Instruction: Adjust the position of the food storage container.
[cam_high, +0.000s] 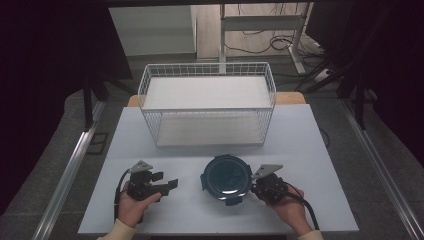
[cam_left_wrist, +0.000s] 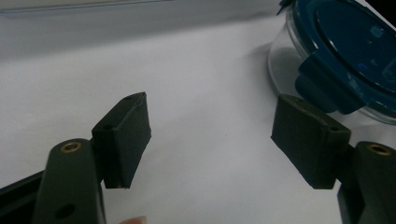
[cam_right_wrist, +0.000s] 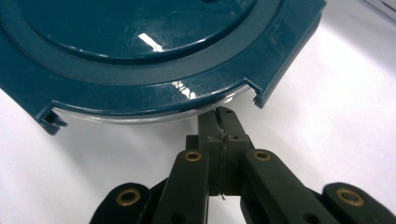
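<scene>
Round container (cam_high: 226, 178) with a dark teal snap-on lid sits on the near half of the table (cam_high: 300, 140), between the two hands and closer to the person's right one. Its body is clear, and latch flaps stick out from the lid's rim; in the right gripper view one flap gap faces the tool, with the clear wall showing under the lid edge. The right tongs (cam_right_wrist: 219, 116) are pressed fully together with nothing between them, their joined tip just at the container's side below the lid rim (whether it actually touches the wall I cannot tell). That pose reads as poking or nudging rather than grasping, perhaps to steady the container or work at a latch. The left tongs (cam_left_wrist: 210, 140) stand wide apart and hold nothing, pointed across bare table toward the container, which lies off to the upper right in the left gripper view; they seem to be waiting at the ready on the opposite side. Behind the container, well apart from it, a white wire basket (cam_high: 207, 102) stands at the far part of the table, a likely place for the container to go. The table top is pale and plain; beyond it are grey floor, a desk frame (cam_high: 260, 25) with loose cables, and dark curtains at both sides.
</scene>
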